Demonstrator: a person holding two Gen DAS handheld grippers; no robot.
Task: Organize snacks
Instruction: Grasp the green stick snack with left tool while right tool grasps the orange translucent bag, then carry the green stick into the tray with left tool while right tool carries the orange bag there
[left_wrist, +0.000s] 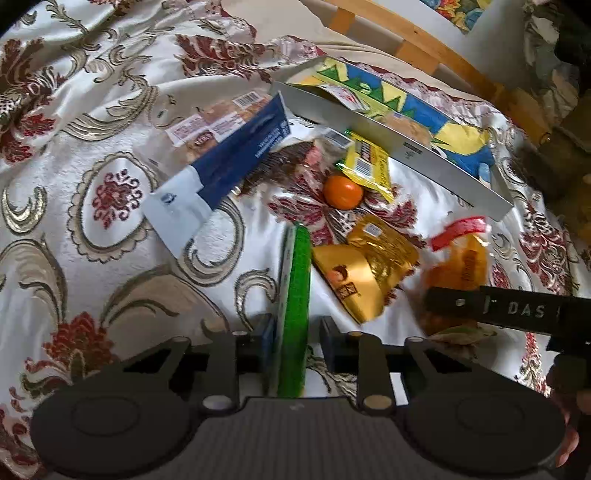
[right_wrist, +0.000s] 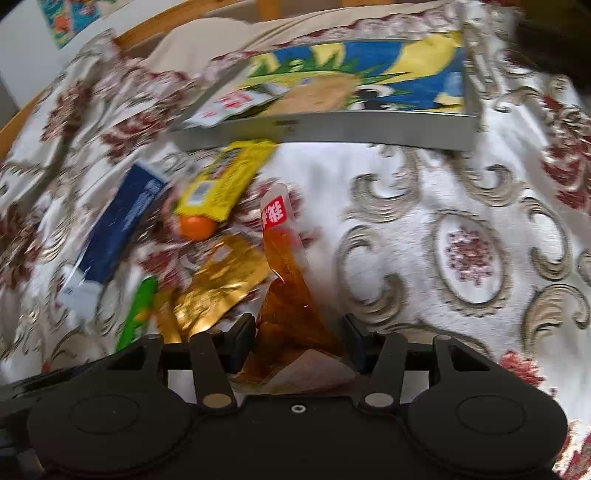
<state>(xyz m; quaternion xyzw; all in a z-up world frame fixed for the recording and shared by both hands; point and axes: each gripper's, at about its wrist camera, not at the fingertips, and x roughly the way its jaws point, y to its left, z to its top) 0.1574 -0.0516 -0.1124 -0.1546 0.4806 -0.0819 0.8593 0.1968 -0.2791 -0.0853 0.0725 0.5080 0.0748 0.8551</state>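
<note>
- Two grippers at work over a brocade bedcover (left_wrist: 92, 110); left gripper (left_wrist: 291, 332) has its jaws narrowed onto a thin green box (left_wrist: 295, 291) held on edge, pads seeming to touch both faces; right gripper (right_wrist: 299, 339) has its jaws part-way apart around an orange clear-film packet (right_wrist: 288, 266); whether the pads bite the film I cannot tell
- Loose snacks lie in a cluster before the shallow grey tray (left_wrist: 369, 129): orange fruit (left_wrist: 342, 191), yellow packet (left_wrist: 369, 166), gold foil packet (left_wrist: 373, 266), blue box (left_wrist: 236, 155); one small sachet (left_wrist: 345, 96) already lies inside the tray
- Step in hand, as I judge it: carry both held items to the tray
- Keep the green box flat-sided to the pads; tip it down only over the tray floor
- Film packet looks slippery and floppy; close fully before lifting, else it may slide out
- Right-wrist view is blurred; slow the approach near the tray wall
</note>
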